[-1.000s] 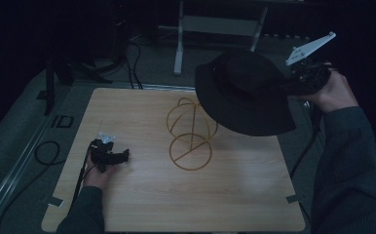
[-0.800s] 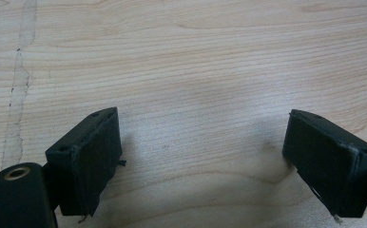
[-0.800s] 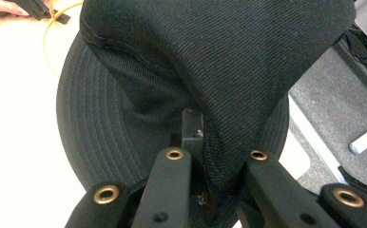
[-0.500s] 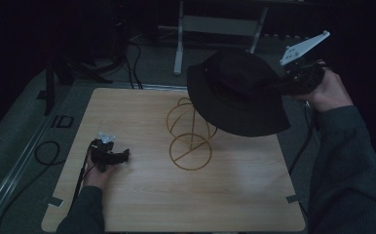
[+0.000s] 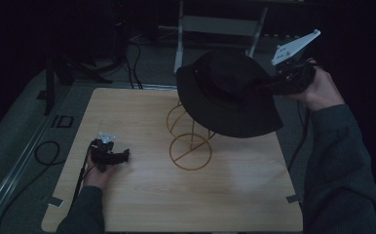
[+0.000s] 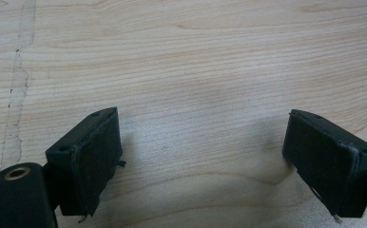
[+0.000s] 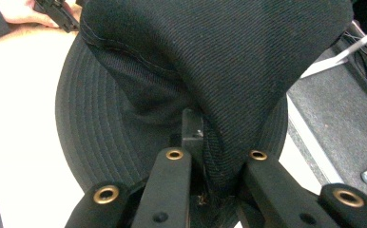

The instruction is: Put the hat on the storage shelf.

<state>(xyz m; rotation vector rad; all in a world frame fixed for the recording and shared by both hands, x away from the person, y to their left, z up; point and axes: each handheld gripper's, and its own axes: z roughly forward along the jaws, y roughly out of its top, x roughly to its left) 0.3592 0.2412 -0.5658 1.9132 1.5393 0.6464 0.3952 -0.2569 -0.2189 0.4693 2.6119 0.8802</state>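
A black brimmed hat [image 5: 227, 95] hangs in the air over the top of a gold wire stand [image 5: 188, 134] on the wooden table [image 5: 142, 204]. My right gripper [image 5: 278, 84] is shut on the hat's crown at its right side, held high by the person's hand. In the right gripper view the jaws pinch a fold of the hat's black fabric [image 7: 210, 90]. My left gripper [image 5: 120, 156] rests on the table at the left, open, with bare wood between its pads [image 6: 93, 156].
The stand's round base ring [image 5: 191, 158] lies near the table's middle. A cable [image 5: 47, 151] trails off the left edge onto the grey floor. A white metal frame [image 5: 220, 24] stands behind the table.
The right gripper has carried the hat leftward and a little down, over the stand's top. The left gripper has stayed still.
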